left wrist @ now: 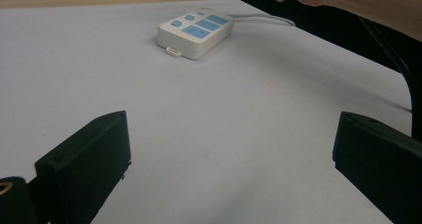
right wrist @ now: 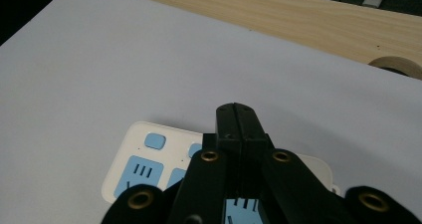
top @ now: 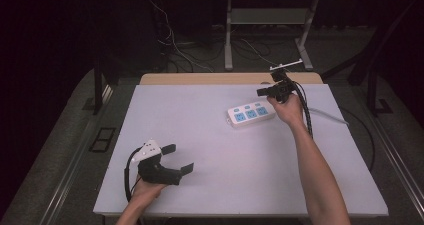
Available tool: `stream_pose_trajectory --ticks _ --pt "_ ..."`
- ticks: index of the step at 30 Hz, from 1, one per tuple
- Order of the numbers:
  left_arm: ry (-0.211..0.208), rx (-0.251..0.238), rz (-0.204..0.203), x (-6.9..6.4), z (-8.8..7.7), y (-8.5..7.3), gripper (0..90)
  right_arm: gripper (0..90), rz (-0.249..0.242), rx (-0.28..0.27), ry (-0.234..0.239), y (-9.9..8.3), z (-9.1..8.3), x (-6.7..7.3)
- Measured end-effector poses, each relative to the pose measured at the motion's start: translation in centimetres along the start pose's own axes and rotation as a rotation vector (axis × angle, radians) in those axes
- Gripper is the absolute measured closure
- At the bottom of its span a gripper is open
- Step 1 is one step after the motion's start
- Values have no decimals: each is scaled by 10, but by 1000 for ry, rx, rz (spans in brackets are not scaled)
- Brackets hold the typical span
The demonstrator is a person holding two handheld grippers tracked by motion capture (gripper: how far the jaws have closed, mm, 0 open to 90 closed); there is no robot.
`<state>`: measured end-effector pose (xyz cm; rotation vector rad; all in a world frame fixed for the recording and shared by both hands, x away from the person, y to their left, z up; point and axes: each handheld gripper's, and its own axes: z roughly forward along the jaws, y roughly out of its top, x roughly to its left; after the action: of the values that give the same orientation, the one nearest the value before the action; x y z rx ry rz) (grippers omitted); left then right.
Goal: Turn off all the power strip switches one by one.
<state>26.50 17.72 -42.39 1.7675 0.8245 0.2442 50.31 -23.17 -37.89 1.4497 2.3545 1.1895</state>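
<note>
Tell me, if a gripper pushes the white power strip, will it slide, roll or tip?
The power strip looks flat, low and boxy, so it would probably slide, not roll or tip. Its rigid-looking plastic shell likely stays stiff. The attached cord trailing off the table may drag and turn it.

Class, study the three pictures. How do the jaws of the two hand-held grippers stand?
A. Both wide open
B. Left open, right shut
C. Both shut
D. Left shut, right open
B: the left hand-held gripper has its jaws spread wide over bare table, while the right hand-held gripper has its jaws pressed together above the power strip.
</note>
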Motion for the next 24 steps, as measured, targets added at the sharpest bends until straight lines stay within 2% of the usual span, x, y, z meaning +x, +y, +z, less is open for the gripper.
stream_pose_trajectory --ticks 10,24 --pt "1 1 -2 1 0 0 1 900 32 18 -4 -5 7 -14" --pt "-1 -1 -1 1 -1 0 1 900 49 51 -2 -12 20 -19"
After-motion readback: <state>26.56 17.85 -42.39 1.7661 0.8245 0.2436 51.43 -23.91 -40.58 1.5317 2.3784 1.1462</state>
